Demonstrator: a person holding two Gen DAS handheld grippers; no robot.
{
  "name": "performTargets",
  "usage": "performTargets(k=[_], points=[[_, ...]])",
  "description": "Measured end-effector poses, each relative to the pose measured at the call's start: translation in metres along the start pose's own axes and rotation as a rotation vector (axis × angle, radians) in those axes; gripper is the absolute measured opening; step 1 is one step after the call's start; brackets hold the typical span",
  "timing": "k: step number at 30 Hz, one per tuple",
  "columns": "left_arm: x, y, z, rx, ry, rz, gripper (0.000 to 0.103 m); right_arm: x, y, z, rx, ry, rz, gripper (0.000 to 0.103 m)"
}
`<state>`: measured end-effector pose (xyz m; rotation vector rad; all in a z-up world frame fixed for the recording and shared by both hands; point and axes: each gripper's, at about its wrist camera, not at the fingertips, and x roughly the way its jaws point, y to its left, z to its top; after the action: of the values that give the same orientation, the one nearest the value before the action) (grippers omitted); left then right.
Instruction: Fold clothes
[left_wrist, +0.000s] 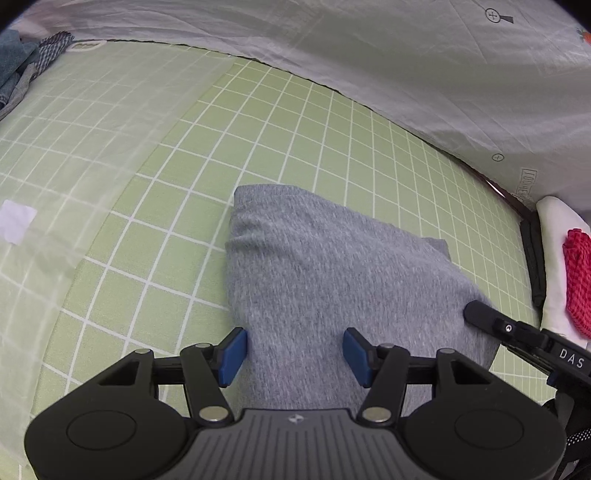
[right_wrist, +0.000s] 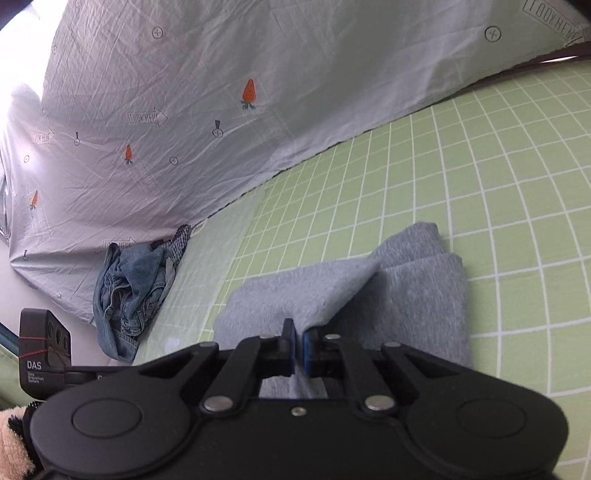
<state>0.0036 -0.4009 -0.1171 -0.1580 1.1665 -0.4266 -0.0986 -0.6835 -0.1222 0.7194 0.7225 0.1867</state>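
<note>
A green checked sheet (left_wrist: 155, 155) covers the bed, with a pale printed cloth (right_wrist: 155, 110) draped along its far side and a heap of denim clothes (right_wrist: 129, 291) at the far left. Near the middle lies the grey garment (left_wrist: 314, 258) – soft knit, light and limp, already doubled over so its layers stack at the far end. It looks likely to sag and slide open unless taken by an edge or corner through all layers. The right gripper (right_wrist: 298, 345) is pinched closed on a raised fold of the near edge. The left gripper (left_wrist: 295, 352) hangs part-open over the near end – pads either side of the cloth, gripping nothing.
</note>
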Motion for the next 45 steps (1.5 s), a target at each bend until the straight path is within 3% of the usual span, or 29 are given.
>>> performTargets(k=[3,7,9,11,13,16,18,19,24,28,30,33,34,35,37,41,45], points=[[0.001,-0.013,-0.004,0.060,0.005,-0.020,0.065,-0.025,-0.005,0.005,-0.001,-0.043,-0.059,0.004],[0.011,-0.019,-0.011,0.083,0.047,-0.054,0.067,-0.028,-0.035,0.000,0.084,-0.025,-0.156,0.008],[0.019,-0.018,-0.014,0.075,0.078,-0.054,0.067,-0.023,-0.045,-0.008,0.142,0.007,-0.152,0.016],[0.023,-0.014,-0.015,0.056,0.093,-0.060,0.069,-0.018,-0.051,-0.017,0.183,0.033,-0.144,0.042],[0.025,-0.012,-0.015,0.035,0.098,-0.071,0.069,-0.014,-0.052,-0.024,0.183,0.057,-0.139,0.045],[0.026,-0.009,-0.016,0.014,0.101,-0.075,0.070,-0.005,-0.048,-0.035,0.160,0.116,-0.157,0.041],[0.025,-0.009,-0.016,0.016,0.098,-0.071,0.071,-0.005,-0.043,-0.036,0.120,0.129,-0.169,0.024],[0.025,-0.010,-0.016,0.018,0.096,-0.068,0.071,-0.008,-0.039,-0.035,0.105,0.128,-0.162,0.010],[0.022,-0.009,-0.017,0.023,0.091,-0.068,0.074,-0.052,-0.024,-0.027,0.136,0.039,-0.040,0.008],[0.032,-0.010,-0.020,0.023,0.140,-0.092,0.077,-0.039,-0.027,-0.043,0.046,0.187,-0.213,0.008],[0.035,-0.017,-0.023,0.059,0.155,-0.078,0.077,-0.033,-0.037,-0.050,0.106,0.218,-0.226,0.009],[0.033,-0.021,-0.025,0.097,0.149,-0.063,0.077,-0.038,-0.037,-0.043,0.103,0.173,-0.228,0.023],[0.033,-0.019,-0.026,0.091,0.151,-0.065,0.077,-0.040,-0.037,-0.039,0.097,0.152,-0.236,0.040],[0.033,-0.017,-0.026,0.084,0.152,-0.067,0.077,-0.040,-0.037,-0.035,0.094,0.137,-0.245,0.048],[0.033,-0.014,-0.027,0.067,0.152,-0.073,0.077,-0.038,-0.038,-0.027,0.091,0.118,-0.262,0.048],[0.030,-0.016,-0.025,0.074,0.128,-0.070,0.077,-0.028,-0.043,-0.016,0.109,0.115,-0.274,0.062],[0.024,-0.016,-0.020,0.062,0.080,-0.082,0.077,-0.009,-0.040,-0.019,0.094,0.161,-0.260,0.071]])
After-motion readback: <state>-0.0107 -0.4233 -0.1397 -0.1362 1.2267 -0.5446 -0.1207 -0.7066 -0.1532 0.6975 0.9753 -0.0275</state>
